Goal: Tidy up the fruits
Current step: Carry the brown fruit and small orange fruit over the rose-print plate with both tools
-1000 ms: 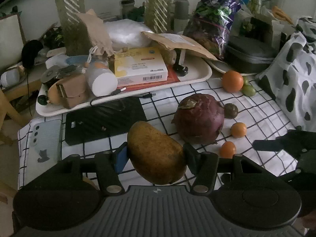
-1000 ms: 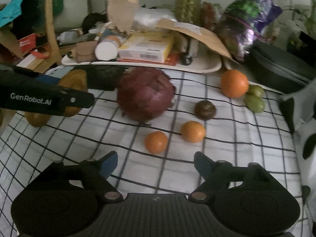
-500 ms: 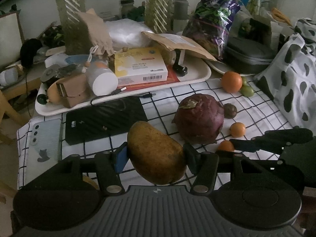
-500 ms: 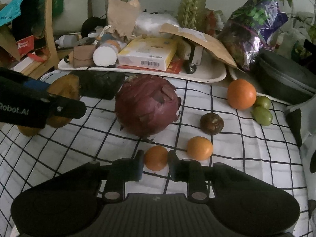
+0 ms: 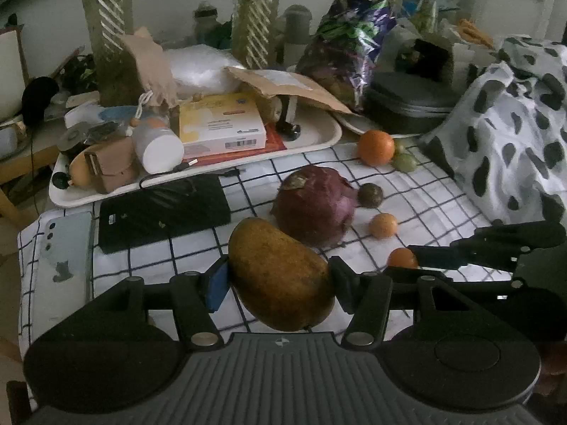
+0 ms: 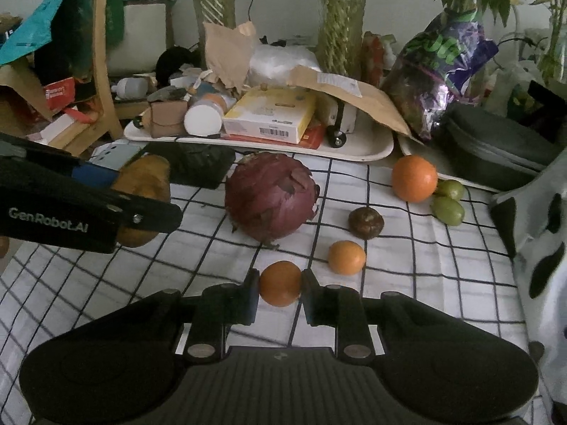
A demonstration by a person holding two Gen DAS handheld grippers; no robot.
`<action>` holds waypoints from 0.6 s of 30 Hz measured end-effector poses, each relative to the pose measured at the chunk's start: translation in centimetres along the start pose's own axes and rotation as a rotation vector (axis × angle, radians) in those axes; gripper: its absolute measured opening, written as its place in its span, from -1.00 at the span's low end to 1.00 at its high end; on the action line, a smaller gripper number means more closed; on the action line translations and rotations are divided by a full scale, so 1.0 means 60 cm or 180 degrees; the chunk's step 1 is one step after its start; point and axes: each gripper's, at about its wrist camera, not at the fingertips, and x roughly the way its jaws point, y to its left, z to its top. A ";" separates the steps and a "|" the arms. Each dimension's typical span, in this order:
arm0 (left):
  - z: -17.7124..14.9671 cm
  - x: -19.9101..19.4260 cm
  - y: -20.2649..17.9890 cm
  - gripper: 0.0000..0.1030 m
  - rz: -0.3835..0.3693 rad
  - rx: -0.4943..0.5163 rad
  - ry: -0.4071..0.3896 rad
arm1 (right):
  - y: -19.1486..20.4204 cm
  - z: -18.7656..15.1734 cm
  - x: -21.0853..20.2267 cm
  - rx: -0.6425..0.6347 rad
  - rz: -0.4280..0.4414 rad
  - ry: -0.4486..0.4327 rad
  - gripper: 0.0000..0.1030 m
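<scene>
right wrist shows right tongs clamping small orange.

Mango half hidden behind left gripper's fingers in right wrist view. Small orange partly covered by right gripper's fingers in left view. Box label text too small to read.

Bare checked cloth lies near; red cabbage blocks the middle.
</scene>
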 end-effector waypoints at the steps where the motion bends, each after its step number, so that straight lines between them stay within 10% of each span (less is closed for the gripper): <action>1: -0.003 -0.006 -0.003 0.09 0.0003 0.0012 -0.0013 | 0.000 -0.006 -0.010 -0.0011 0.0006 -0.0004 -0.50; 18: -0.098 -0.064 -0.061 0.09 -0.0241 0.0140 0.0078 | 0.003 -0.089 -0.100 0.0157 0.0101 0.0137 -0.50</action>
